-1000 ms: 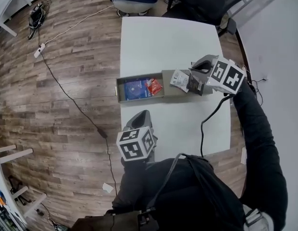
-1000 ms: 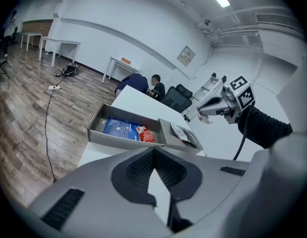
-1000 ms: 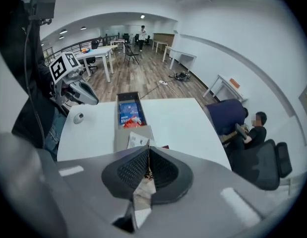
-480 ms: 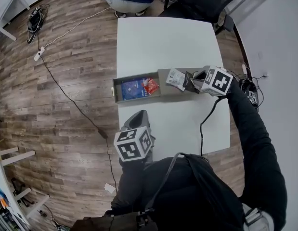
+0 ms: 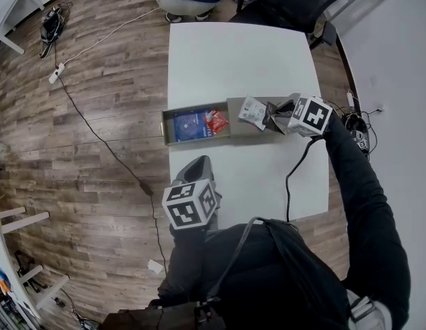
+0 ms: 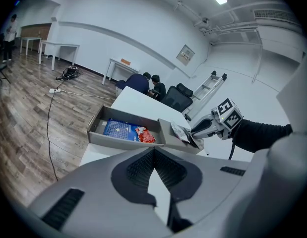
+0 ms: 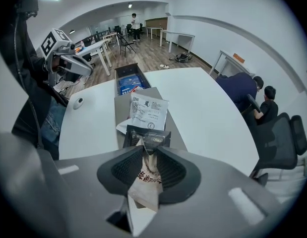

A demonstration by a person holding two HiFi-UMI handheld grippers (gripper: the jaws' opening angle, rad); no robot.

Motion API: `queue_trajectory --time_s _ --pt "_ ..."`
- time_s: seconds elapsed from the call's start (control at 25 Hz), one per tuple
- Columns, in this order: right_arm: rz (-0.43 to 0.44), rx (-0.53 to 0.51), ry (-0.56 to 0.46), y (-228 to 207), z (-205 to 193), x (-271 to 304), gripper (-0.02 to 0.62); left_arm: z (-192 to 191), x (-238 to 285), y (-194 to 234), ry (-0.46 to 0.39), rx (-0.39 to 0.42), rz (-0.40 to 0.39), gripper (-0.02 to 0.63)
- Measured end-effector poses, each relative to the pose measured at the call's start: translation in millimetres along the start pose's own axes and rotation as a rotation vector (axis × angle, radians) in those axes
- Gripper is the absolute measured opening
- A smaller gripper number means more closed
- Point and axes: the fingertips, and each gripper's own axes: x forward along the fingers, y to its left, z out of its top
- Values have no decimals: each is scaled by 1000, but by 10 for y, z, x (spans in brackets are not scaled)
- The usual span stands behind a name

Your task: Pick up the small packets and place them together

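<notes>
The right claw [image 7: 146,145] points steeply down over the right end of the grey tray [image 5: 199,141], which lies across the white surface [image 5: 226,60]. Its jaws have just been opening and now stand partly apart. A beige packet [image 7: 143,182] stands between them, and the pads no longer clamp it.

Directly below the claw tips, a dark packet [image 7: 146,134] lies on the flat right section of the tray. A white printed packet [image 7: 149,111] lies just beyond it, overlapping its far edge. A blue packet [image 5: 192,125] and a red packet [image 5: 217,120] lie side by side in the walled left compartment, well apart from the other three.

The left claw [image 6: 153,151] hangs over the near edge of the surface, clear of the tray. Its jaw tips meet and hold nothing.
</notes>
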Motion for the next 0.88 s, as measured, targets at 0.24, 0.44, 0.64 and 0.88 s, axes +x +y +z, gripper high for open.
queue_trajectory --time_s 0.24,0.44,0.64,0.88 --pt "-22 -34 -29 -77 87 -82 121 -1 36 -6 6 1 -2 0" --pt "-11 -77 -40 -36 254 -220 121 5 35 11 2 -8 -5 0" --pt "-13 -218 -145 202 927 -350 121 2 33 18 3 -16 -10 0" --pt "51 -425 -115 503 1581 38 140 -13 -6 9 -4 -23 -11 0"
